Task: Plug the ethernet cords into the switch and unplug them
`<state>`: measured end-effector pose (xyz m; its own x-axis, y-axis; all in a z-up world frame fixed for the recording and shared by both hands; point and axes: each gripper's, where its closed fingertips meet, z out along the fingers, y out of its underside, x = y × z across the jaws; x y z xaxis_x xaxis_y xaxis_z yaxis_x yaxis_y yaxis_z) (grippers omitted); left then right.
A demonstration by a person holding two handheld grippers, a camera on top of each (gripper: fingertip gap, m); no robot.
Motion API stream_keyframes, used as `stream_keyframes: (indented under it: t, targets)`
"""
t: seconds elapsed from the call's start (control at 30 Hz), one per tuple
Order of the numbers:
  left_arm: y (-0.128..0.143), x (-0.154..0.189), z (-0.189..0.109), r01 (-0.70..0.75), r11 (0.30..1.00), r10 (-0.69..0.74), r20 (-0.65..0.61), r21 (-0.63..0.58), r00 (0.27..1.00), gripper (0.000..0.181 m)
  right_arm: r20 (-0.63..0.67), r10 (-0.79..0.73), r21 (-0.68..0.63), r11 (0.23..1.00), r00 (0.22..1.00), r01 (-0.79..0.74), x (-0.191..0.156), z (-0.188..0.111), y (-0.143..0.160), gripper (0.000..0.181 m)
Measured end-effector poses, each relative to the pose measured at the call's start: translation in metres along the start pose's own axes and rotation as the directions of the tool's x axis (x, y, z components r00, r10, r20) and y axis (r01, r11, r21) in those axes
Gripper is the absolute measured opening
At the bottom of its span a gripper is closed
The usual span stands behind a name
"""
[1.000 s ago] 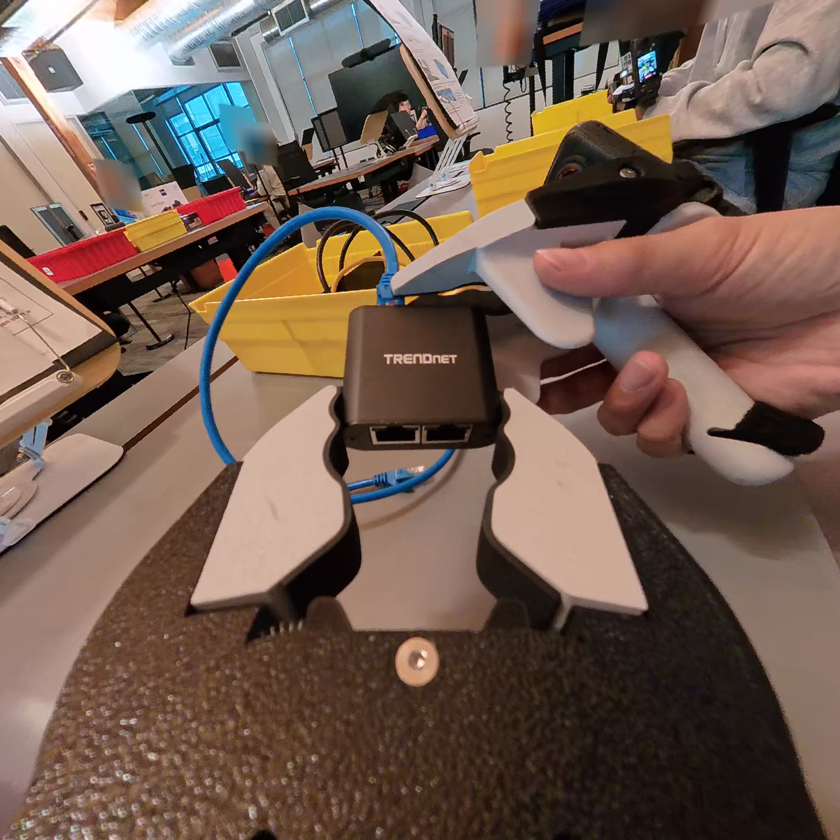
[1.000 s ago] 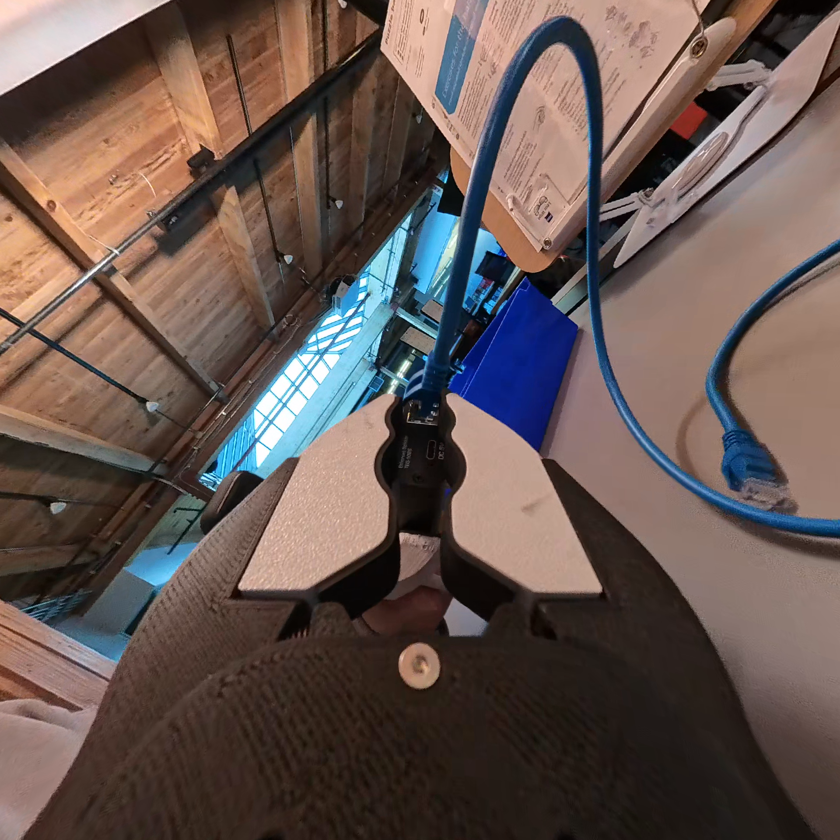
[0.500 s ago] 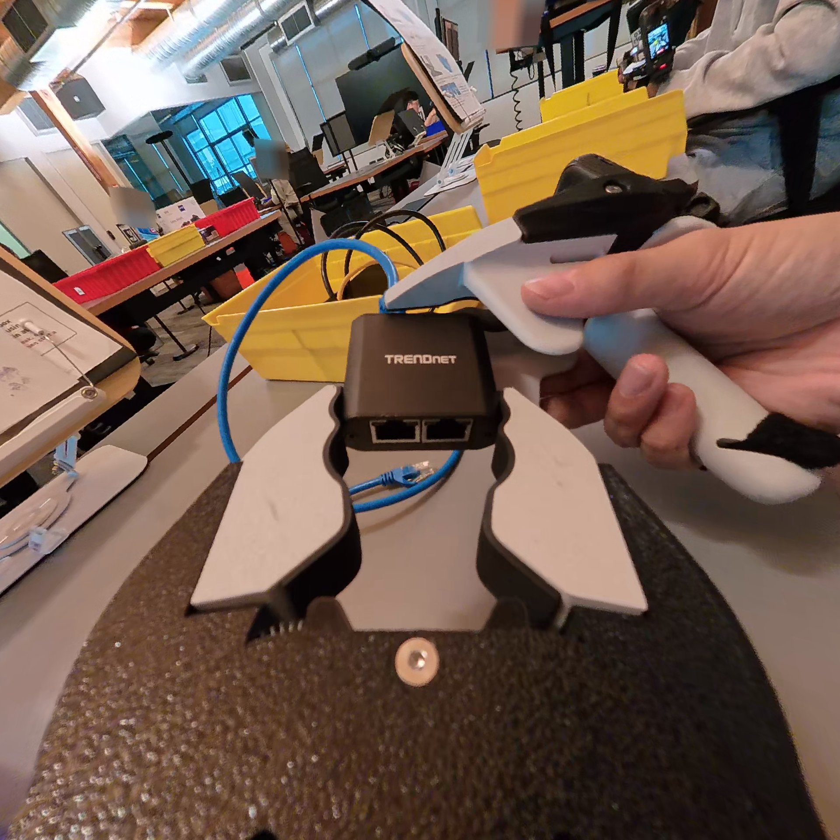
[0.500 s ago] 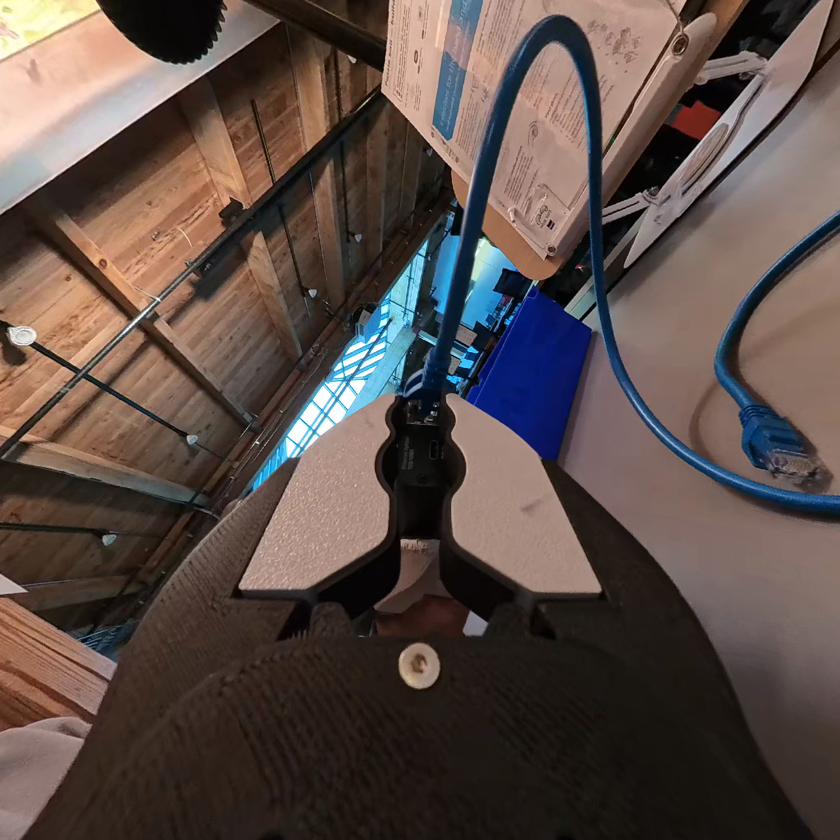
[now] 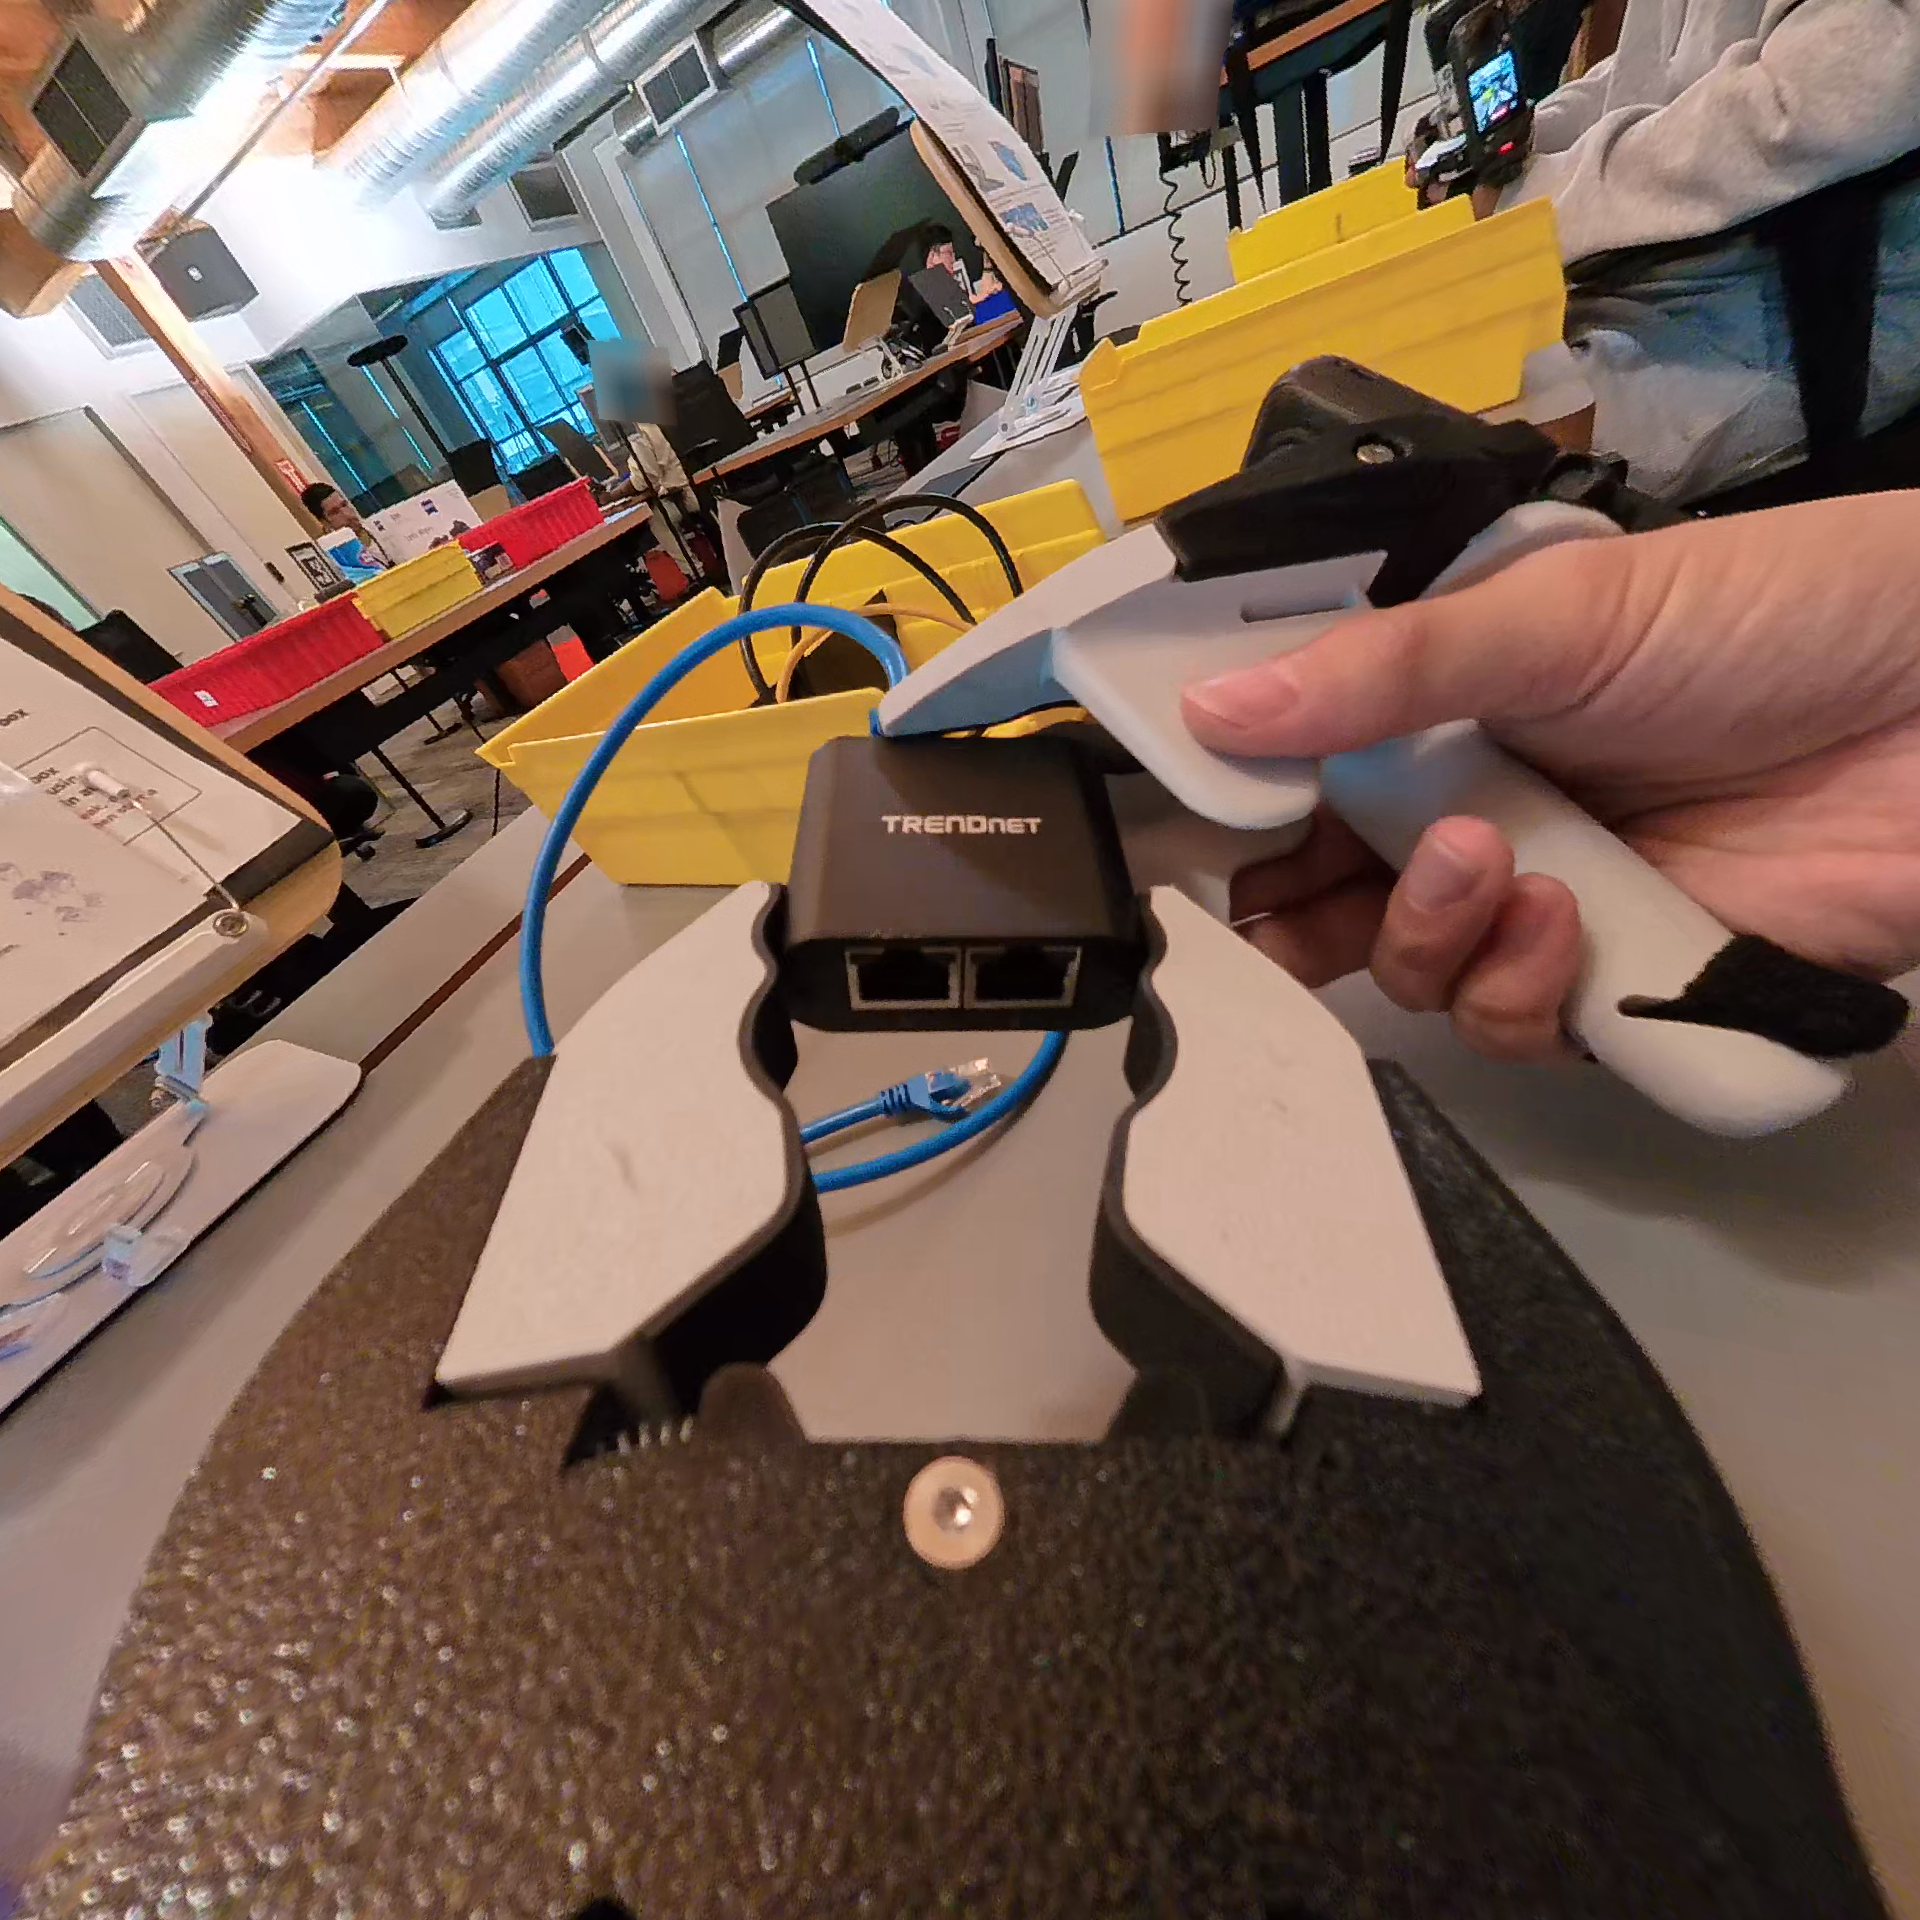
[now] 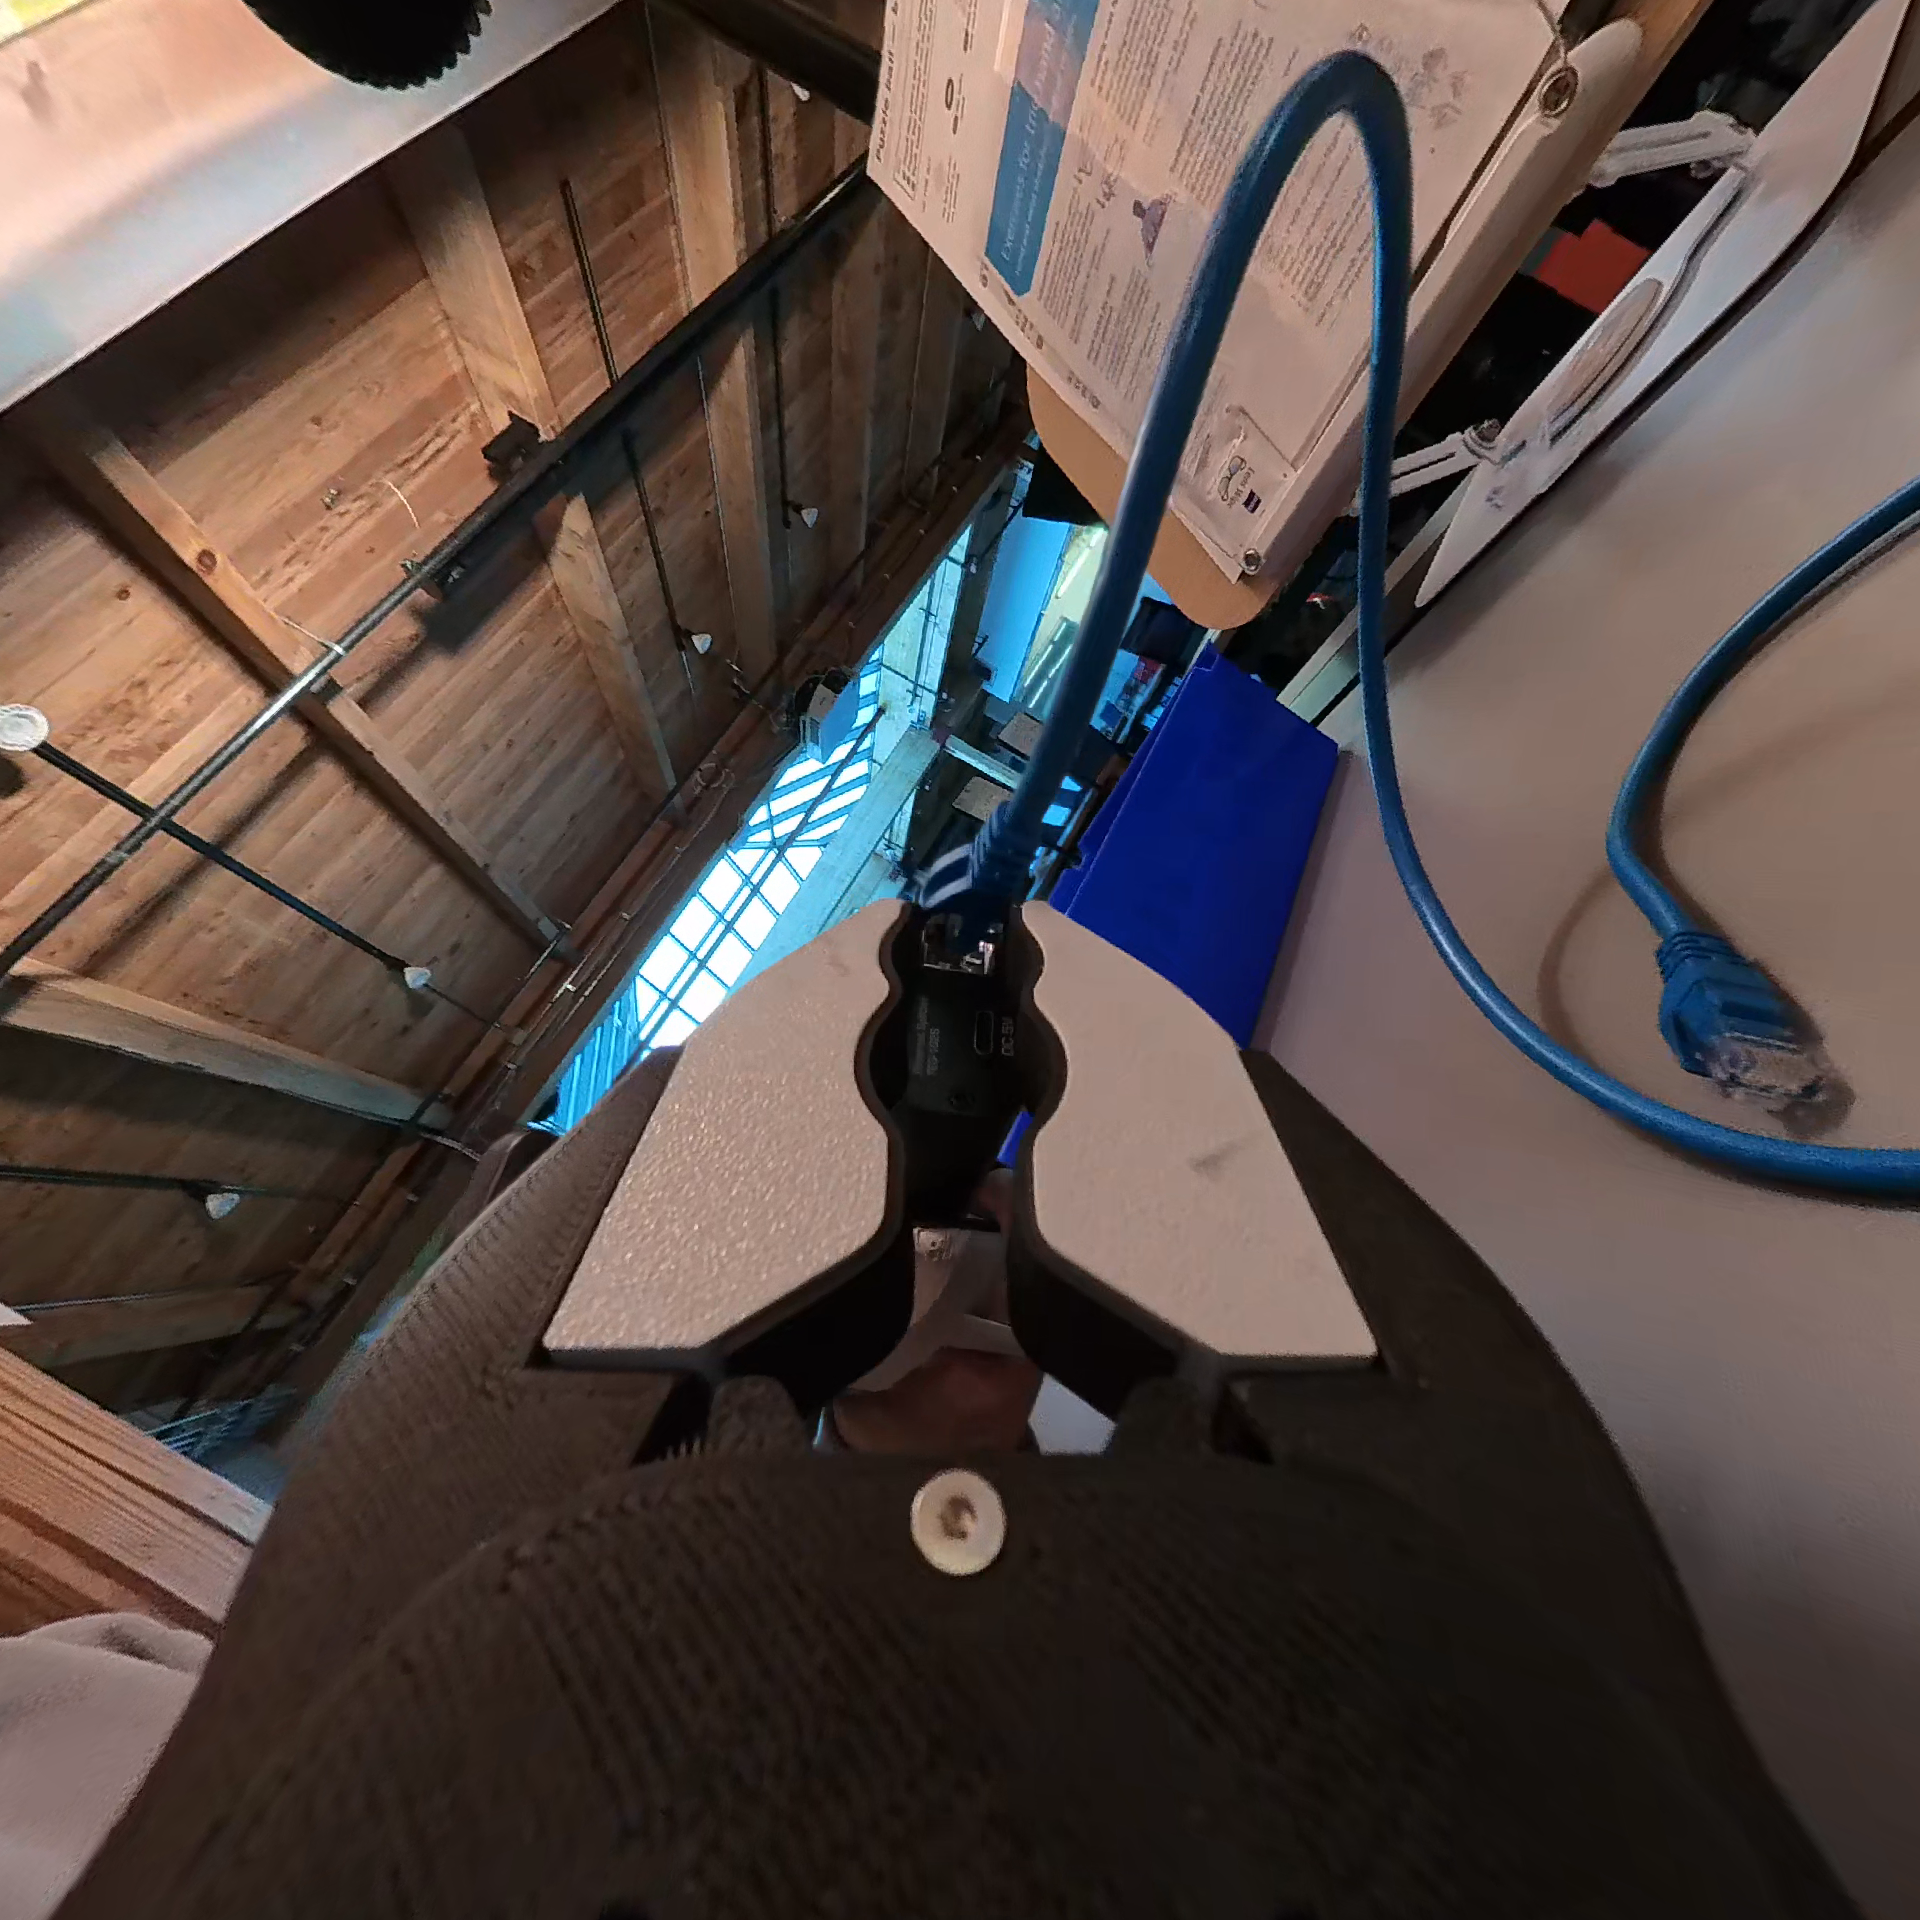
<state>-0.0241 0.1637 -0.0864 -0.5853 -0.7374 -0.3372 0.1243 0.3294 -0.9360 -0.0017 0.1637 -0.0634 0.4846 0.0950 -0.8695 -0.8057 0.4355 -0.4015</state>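
A black switch (image 5: 956,862) is held level above the grey table (image 5: 1683,1371) between the fingers of my left gripper (image 5: 956,914), which is shut on its sides. Two empty ports face the left wrist camera. My right gripper (image 5: 904,717), held by a hand (image 5: 1662,727), reaches the switch's rear end. In the right wrist view my right gripper (image 6: 961,925) is shut on the switch (image 6: 961,1049). A blue ethernet cord (image 6: 1371,312) has one plug (image 6: 982,878) at the switch's rear port. Its free plug (image 5: 935,1086) lies on the table; it also shows in the right wrist view (image 6: 1735,1049).
Yellow bins (image 5: 665,790) stand behind the switch, one holding black cables. A clipboard on a white stand (image 5: 135,862) sits at the table's left edge. A blue bin (image 6: 1195,862) is beyond the table. A seated person is at the back right.
Both grippers keep their hold on the switch. The views have shifted slightly, and the free plug sits a little farther right in the right wrist view. The rear plug looks slightly more tilted.
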Motion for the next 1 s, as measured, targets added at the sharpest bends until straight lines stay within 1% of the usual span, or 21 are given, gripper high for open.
stream_keyframes:
  t: [0.17,0.5,0.7,0.9,1.0]
  targets:
    - [-0.0002,0.0007,0.0005,0.011,1.0,-0.011,-0.005,0.007,1.0,0.061,-0.017,-0.062,-0.019,0.998,0.998,0.062,-0.001,-0.0003,-0.0003,0.015]
    - [-0.0038,-0.002,-0.0014,0.002,0.999,-0.003,0.014,0.036,1.0,0.061,0.011,-0.061,-0.03,0.998,0.998,0.061,-0.0061,0.0032,-0.0005,0.014]
    - [0.0001,-0.0036,-0.0011,-0.001,1.0,0.0,0.023,0.028,1.0,0.061,0.005,-0.143,-0.074,0.987,0.99,0.143,-0.0069,0.0054,0.002,0.014]
    - [0.0012,-0.0041,0.0016,0.003,1.0,-0.004,0.046,0.025,0.999,0.061,0.028,-0.156,-0.071,0.985,0.987,0.158,-0.0058,0.0054,0.0006,0.015]
    - [-0.0005,-0.0049,0.0032,0.005,0.999,-0.008,0.071,0.039,0.997,0.061,0.044,-0.138,-0.059,0.988,0.989,0.141,-0.0068,0.0059,-0.0017,0.014]
